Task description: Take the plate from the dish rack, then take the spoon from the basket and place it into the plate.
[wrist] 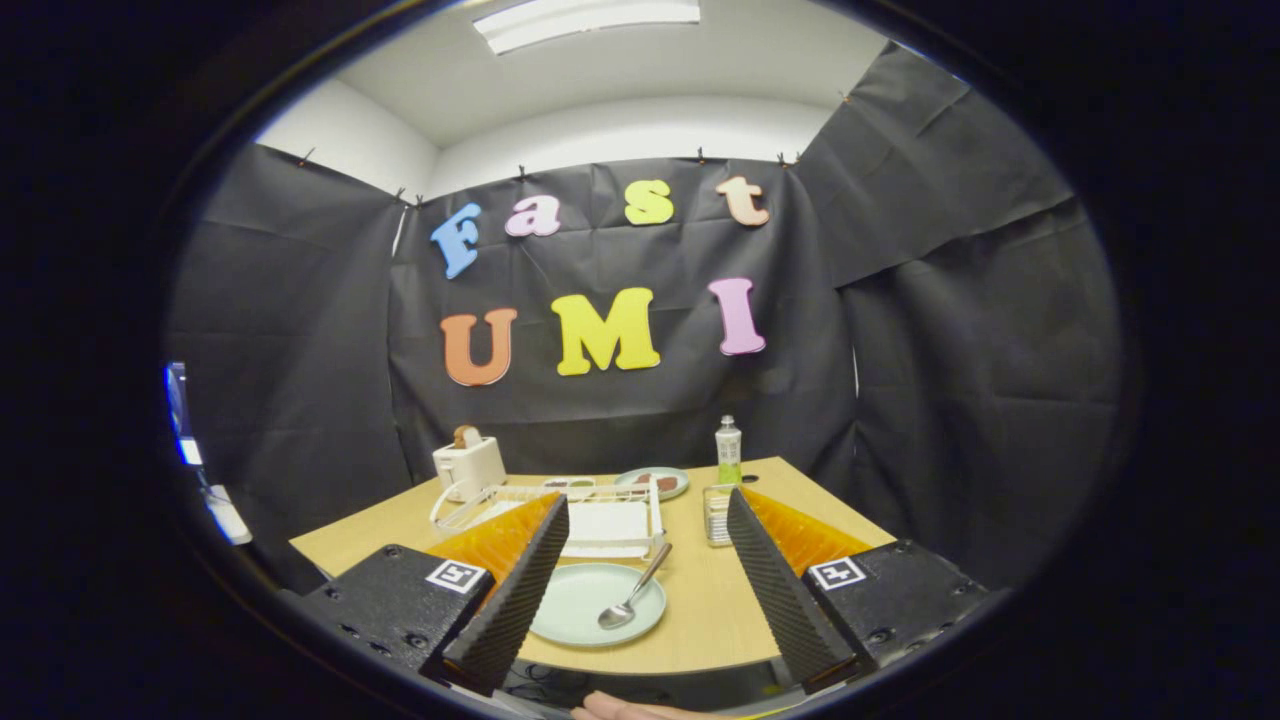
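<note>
The gripper (640,560) hung spread and empty over the plate (590,602), where a careless dip might flip the spoon (632,592) resting across its rim.

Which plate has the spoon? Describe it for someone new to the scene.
On the wooden table, just in front of the white dish rack, lies a pale green plate between the open gripper fingers. A spoon rests on it; the far plate holds brown food instead.

The table (700,600) carries two plates: a pale green plate (580,605) and a far plate (652,482). There is one spoon (632,590), one dish rack (600,520), one toaster (468,465), one bottle (728,452) and one basket (716,515).
</note>
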A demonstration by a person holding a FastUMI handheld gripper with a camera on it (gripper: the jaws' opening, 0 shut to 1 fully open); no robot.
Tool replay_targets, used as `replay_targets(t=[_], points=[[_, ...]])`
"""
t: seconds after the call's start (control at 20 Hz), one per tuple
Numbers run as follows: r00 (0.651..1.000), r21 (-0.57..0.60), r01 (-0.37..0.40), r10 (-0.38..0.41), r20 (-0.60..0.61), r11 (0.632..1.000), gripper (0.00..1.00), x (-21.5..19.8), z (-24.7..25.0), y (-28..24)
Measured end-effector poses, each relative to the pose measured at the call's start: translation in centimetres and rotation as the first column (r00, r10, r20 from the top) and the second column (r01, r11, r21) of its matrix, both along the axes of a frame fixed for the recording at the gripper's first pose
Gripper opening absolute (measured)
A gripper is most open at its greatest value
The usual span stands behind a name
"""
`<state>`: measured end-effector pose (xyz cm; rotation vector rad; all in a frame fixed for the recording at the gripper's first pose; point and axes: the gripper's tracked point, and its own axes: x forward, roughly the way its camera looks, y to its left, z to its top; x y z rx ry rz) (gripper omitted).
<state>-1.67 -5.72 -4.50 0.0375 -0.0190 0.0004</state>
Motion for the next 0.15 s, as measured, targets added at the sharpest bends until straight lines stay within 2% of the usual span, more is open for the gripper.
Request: replay_targets(t=[0.15], points=[[1.0, -0.006, -0.006, 0.006, 0.008, 1.0, 1.0, -0.06, 0.2, 0.1]])
